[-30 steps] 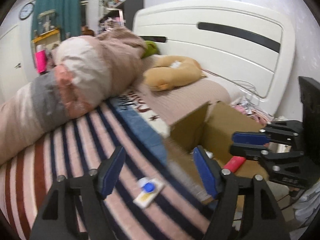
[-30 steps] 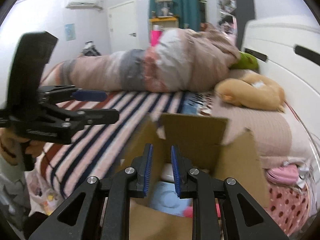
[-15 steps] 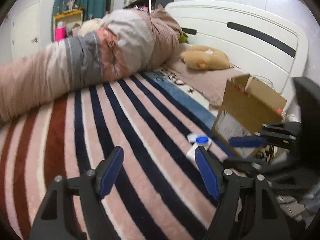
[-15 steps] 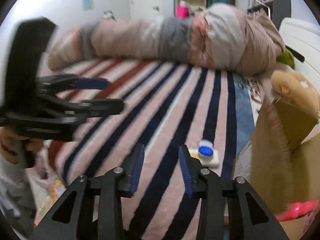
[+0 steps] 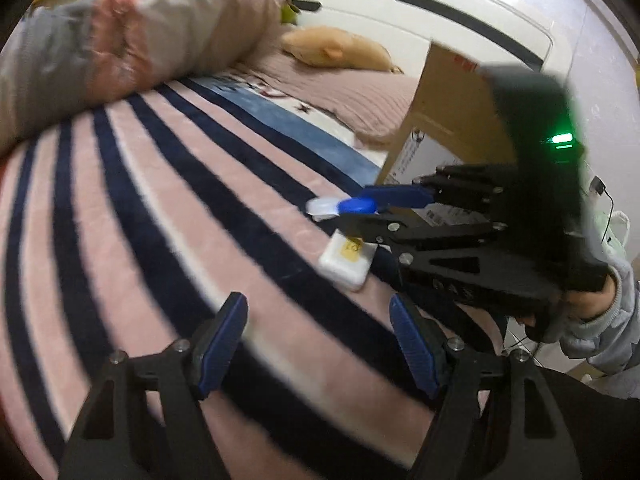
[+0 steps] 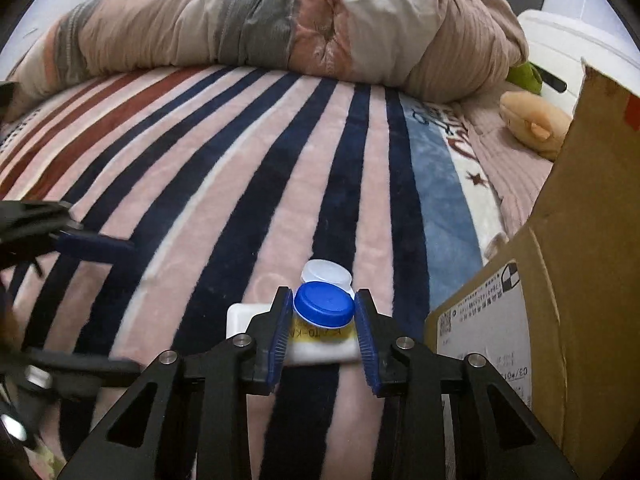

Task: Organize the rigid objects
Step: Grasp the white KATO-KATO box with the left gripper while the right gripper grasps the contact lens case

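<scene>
A small contact lens case with a blue cap (image 6: pixel 324 305) and a white cap (image 6: pixel 326 272) lies on a flat white box (image 6: pixel 240 317) on the striped blanket. My right gripper (image 6: pixel 323 312) is open, its blue pads on either side of the blue cap, close to it; contact cannot be told. In the left wrist view the case (image 5: pixel 352 205) and white box (image 5: pixel 347 260) lie ahead, with the right gripper (image 5: pixel 376 210) reaching over them from the right. My left gripper (image 5: pixel 318 340) is open and empty, just above the blanket short of the box.
An open cardboard box (image 6: pixel 568 248) stands right of the case, also in the left wrist view (image 5: pixel 452 116). A rolled duvet (image 6: pixel 280 24) lies along the far side of the bed. A tan plush toy (image 5: pixel 336 48) rests by the white headboard (image 5: pixel 440 12).
Both grippers swung away from the cardboard box down to the blanket. My right gripper opened wider and moved onto the lens case, now bracketing the blue cap. The left gripper came lower and closer.
</scene>
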Demonstrator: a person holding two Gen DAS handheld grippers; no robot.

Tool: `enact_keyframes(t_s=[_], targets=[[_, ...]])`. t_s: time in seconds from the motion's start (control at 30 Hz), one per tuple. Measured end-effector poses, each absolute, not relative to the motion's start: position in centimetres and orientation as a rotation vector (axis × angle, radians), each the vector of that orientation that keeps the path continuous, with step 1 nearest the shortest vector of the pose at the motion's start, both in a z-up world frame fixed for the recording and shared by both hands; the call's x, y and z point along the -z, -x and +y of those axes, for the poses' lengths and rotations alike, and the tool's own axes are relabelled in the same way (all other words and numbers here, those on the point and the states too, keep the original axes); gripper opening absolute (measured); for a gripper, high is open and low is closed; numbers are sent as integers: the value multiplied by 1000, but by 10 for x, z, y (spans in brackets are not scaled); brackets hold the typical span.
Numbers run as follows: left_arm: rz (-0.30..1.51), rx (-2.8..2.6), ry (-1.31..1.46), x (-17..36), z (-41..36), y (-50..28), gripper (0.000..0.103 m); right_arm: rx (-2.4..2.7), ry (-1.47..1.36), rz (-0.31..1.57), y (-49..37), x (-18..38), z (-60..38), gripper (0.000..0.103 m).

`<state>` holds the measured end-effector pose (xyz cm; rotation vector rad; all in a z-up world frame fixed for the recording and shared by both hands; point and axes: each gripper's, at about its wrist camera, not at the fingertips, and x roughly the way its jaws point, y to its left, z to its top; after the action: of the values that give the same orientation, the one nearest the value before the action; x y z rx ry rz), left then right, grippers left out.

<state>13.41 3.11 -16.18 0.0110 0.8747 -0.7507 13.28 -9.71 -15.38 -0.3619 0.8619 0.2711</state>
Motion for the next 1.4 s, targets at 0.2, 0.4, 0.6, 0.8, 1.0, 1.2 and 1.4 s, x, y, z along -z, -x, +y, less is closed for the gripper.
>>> enact_keyframes(t_s=[0.2,0.4,0.6,0.8,1.0,1.2,1.4], targets=[[900,770,-68,174,-7,-150,65,-219,428,792,-120,137,-95,27],[896,762,-66,176,-14,-156,38,-187,481,758,-112,130,-99,27],[879,706,-65,170,12,-135,36,-237,461,777,-111,128,-97,27],[911,546,-63,169,72,-87,36,-341,418,815,-100,131,-90,27],[904,497,-64,173,81,-70,43,-508,308,955,-92,154,-79,27],[868,465,-45,177,70,-89,45,-486,258,989,-97,167,-81,35],[861,432,-36,178,68,-94,32,-492,252,956,-105,172,-80,28]])
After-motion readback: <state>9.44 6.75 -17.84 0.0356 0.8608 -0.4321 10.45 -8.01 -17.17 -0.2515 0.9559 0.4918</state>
